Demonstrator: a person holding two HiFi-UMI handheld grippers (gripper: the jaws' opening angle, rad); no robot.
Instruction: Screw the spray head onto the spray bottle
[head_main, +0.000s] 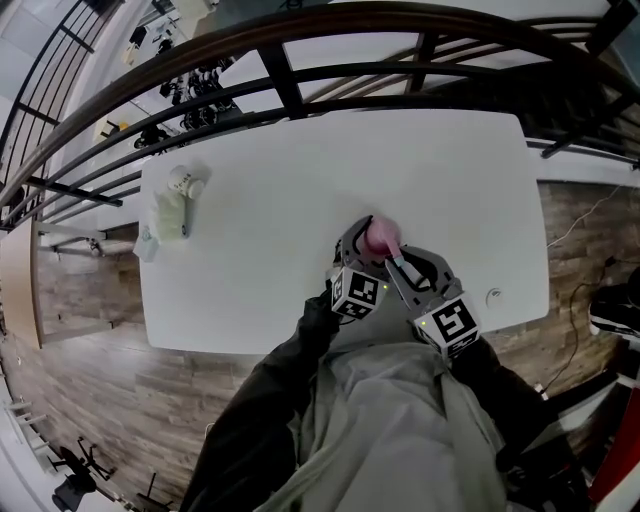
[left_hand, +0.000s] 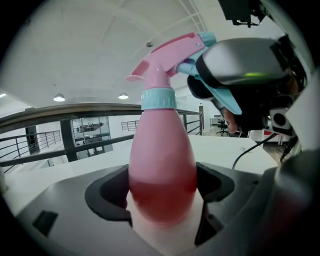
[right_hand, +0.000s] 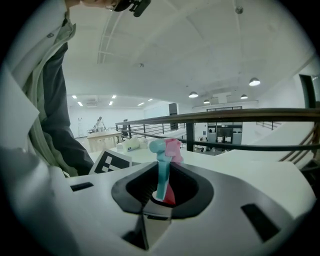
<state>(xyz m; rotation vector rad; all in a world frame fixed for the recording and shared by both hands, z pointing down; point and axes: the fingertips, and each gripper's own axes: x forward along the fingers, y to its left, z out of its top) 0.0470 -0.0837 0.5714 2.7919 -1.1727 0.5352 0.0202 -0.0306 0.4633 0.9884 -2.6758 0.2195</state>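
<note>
A pink spray bottle (head_main: 381, 236) stands near the front edge of the white table (head_main: 300, 170), right in front of the person. My left gripper (head_main: 362, 243) is shut on the bottle's lower body (left_hand: 162, 165), which fills the gap between its jaws. The pink and teal spray head (left_hand: 170, 55) sits upright on the bottle's neck. My right gripper (head_main: 396, 258) comes in from the right at head height. In the right gripper view its jaws (right_hand: 159, 197) are shut on the head's teal trigger (right_hand: 161, 170).
A pale bottle and a white cap (head_main: 175, 205) lie at the table's far left. A small round thing (head_main: 493, 296) sits near the front right corner. A dark railing (head_main: 300, 80) runs behind the table. The person's sleeves reach below the front edge.
</note>
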